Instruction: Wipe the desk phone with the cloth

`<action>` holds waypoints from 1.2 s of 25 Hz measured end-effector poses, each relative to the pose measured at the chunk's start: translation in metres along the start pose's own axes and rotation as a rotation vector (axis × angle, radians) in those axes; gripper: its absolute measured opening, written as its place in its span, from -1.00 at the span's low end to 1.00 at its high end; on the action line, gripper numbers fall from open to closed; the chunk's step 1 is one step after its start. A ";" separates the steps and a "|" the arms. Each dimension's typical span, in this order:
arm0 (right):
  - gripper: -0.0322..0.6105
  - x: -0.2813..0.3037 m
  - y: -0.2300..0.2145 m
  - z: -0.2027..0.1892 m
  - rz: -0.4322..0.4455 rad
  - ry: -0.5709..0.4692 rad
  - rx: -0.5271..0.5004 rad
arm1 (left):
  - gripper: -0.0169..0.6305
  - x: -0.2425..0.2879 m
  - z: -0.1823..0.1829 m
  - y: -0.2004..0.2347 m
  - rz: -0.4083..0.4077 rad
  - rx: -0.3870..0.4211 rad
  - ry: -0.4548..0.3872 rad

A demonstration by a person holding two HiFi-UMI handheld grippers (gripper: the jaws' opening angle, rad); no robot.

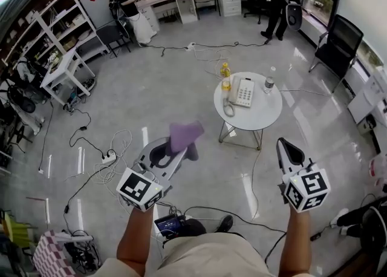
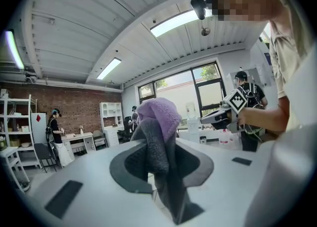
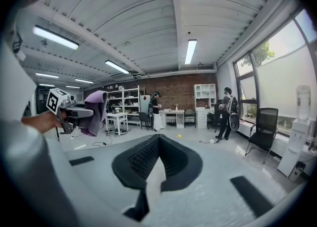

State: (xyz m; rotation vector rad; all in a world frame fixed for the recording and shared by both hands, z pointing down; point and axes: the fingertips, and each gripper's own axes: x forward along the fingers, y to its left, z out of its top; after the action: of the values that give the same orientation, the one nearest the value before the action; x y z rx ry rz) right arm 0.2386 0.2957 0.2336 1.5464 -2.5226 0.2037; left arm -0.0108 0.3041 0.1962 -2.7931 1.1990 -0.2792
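The desk phone point(image 1: 243, 92) is white and lies on a small round white table point(image 1: 261, 118) some way ahead of me on the floor. My left gripper point(image 1: 179, 150) is held up in the air, shut on a purple cloth point(image 1: 185, 133). In the left gripper view the cloth point(image 2: 157, 127) bunches up between the jaws and hides their tips. My right gripper point(image 1: 285, 147) is also raised, well short of the table, shut with nothing in it. The right gripper view shows its jaws point(image 3: 157, 146) closed together, with the cloth point(image 3: 95, 106) off to the left.
Two yellow bottles point(image 1: 225, 70) and a clear water bottle point(image 1: 269, 82) stand on the table beside the phone. Cables and a power strip point(image 1: 109, 156) lie on the floor at left. A black chair point(image 1: 332, 43) stands at right. People work at the far desks.
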 end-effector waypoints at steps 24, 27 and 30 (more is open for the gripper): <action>-0.92 0.098 -0.081 0.005 -0.235 0.049 0.032 | -0.67 0.171 -0.014 0.106 -0.233 -0.028 -0.075; -0.92 0.129 -0.085 0.010 -0.259 0.057 0.040 | -0.67 0.192 -0.024 0.139 -0.257 -0.034 -0.068; -0.92 0.157 -0.092 0.012 -0.278 0.066 0.047 | -0.67 0.215 -0.030 0.165 -0.279 -0.040 -0.067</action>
State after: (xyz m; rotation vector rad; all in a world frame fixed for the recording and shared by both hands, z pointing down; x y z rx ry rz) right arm 0.2503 0.1155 0.2588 1.8532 -2.2366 0.2716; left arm 0.0118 0.0341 0.2283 -2.9757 0.8089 -0.1804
